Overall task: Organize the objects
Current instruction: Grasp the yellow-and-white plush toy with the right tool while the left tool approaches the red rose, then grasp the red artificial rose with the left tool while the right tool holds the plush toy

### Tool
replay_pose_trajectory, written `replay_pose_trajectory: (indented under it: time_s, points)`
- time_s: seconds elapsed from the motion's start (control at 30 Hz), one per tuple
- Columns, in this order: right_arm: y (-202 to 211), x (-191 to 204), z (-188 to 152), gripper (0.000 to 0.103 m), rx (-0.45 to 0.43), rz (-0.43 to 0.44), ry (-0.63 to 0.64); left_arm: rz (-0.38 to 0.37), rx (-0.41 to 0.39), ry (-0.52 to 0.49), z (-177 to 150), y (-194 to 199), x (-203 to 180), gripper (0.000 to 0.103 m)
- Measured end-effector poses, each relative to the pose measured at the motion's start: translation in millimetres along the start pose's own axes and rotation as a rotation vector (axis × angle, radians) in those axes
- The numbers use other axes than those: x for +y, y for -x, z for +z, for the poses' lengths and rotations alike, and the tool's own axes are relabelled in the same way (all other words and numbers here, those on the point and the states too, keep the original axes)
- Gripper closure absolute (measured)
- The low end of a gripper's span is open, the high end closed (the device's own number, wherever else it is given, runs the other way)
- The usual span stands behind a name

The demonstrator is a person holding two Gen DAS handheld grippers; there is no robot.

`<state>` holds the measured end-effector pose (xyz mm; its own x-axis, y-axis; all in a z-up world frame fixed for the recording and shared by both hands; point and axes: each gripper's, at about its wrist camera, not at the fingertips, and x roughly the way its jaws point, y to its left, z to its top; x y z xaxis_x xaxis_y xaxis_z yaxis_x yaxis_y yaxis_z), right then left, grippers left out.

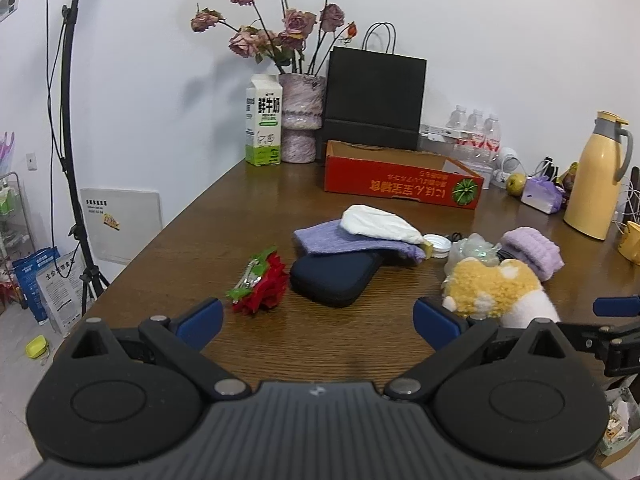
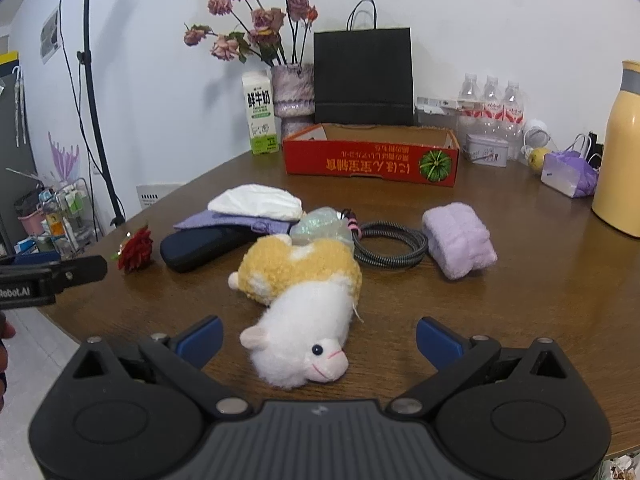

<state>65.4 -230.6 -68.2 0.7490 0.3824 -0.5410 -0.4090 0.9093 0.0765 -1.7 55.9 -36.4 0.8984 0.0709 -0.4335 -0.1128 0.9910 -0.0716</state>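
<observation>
The right claw is wide open, and nothing is in it. The plush toy lies on its side on the worktop, with its white head right between the two blue fingers. So the step in hand looks like picking up the toy.

The left claw is wide open too, and holds nothing. It hangs over a bare bit of the worktop, near the red flower and the dark case.

The red box stands at the back of the worktop, well apart from the toy. It is open on top and looks like a good home for the small things.

To do this step well, I would bring the right claw down low so the fingers go on both sides of the soft head or the neck. The toy is fluffy, so the claw should close well into the fur, or it may slip out. It should go straight in and not push the toy away first.

The coiled cable and the shiny wrapped thing touch the toy's yellow back. I would lift slowly, so they do not get dragged along. The purple rolled towel sits beside the cable, clear of the toy.
</observation>
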Motion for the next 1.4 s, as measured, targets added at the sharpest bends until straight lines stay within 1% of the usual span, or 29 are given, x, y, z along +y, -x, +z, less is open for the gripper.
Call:
replay_pose_trajectory:
  time_s: [0.3, 0.43, 0.6, 0.67, 0.73, 0.8, 0.87, 0.9, 0.93, 1.0, 1.2, 1.4]
  points:
    - [-21.3, 0.7, -4.3, 0.000, 0.032, 0.010, 0.002, 0.038, 0.004, 0.018, -1.0, -6.1, 9.7, 0.000]
    - [-36.2, 4.8, -3.1, 0.000, 0.028, 0.009, 0.012, 0.055, 0.009, 0.028, -1.8, -9.1, 15.4, 0.000]
    - [-54.3, 6.4, 3.6, 0.004, 0.027, -0.005, -0.001, 0.068, 0.016, 0.041, -3.4, -11.3, 21.0, 0.000]
    - [-60.1, 7.6, 5.8, 0.009, 0.028, -0.007, -0.003, 0.071, 0.018, 0.044, -3.8, -11.6, 22.3, 0.000]
    - [-63.8, 8.6, 6.3, 0.013, 0.031, -0.009, -0.004, 0.072, 0.021, 0.047, -4.2, -11.8, 22.9, 0.000]
    - [-66.9, 9.7, 5.9, 0.021, 0.034, -0.007, -0.005, 0.074, 0.023, 0.048, -4.6, -12.3, 23.1, 0.000]
    - [-70.1, 10.0, 5.6, 0.034, 0.042, -0.001, -0.010, 0.074, 0.023, 0.049, -4.6, -12.9, 23.4, 0.000]
    - [-71.5, 9.8, 5.4, 0.036, 0.045, 0.001, -0.014, 0.073, 0.023, 0.049, -4.7, -12.9, 23.5, 0.000]
    - [-72.0, 9.4, 4.7, 0.041, 0.045, 0.001, -0.017, 0.073, 0.024, 0.050, -4.7, -13.1, 23.5, 0.000]
    - [-71.4, 9.4, 4.0, 0.046, 0.036, -0.002, -0.015, 0.074, 0.026, 0.050, -4.9, -13.5, 23.5, 0.000]
    - [-69.9, 9.2, 2.4, 0.048, 0.030, 0.003, -0.013, 0.064, 0.036, 0.046, -7.2, -15.1, 20.3, 0.000]
    - [-65.5, 2.0, 0.0, 0.051, 0.013, 0.013, -0.045, 0.062, 0.039, 0.049, -7.4, -18.0, 21.4, 0.000]
